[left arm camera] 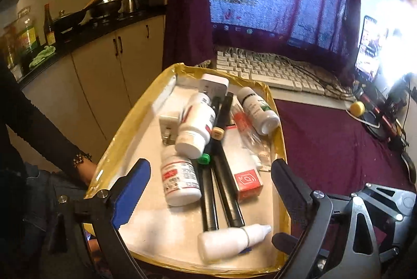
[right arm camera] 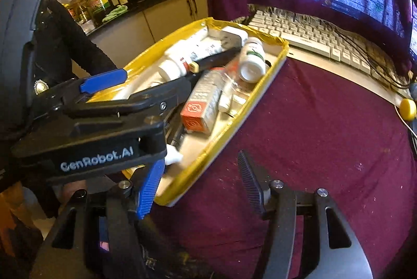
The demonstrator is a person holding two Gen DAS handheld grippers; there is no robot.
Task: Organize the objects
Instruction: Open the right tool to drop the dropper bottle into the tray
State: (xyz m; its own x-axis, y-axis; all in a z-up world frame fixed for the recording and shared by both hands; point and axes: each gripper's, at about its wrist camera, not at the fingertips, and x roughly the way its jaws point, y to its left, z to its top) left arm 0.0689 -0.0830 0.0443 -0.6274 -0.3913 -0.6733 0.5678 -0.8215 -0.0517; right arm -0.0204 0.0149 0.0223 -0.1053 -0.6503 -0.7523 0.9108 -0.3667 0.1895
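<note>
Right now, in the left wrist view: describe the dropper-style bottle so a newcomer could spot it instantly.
Start at the yellow-rimmed tray on the maroon cloth in front of the keyboard. Go to the tray's near edge, just past the ends of the two black pens. The small white squeeze bottle lies there on its side alone, unlabelled, with a tapered nozzle cap, unlike the labelled pill bottles further back.

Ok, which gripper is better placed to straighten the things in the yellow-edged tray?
Probably the left gripper: open, hovering over the tray and its bottles. The right gripper, also open, sits beside the tray over maroon cloth.
</note>
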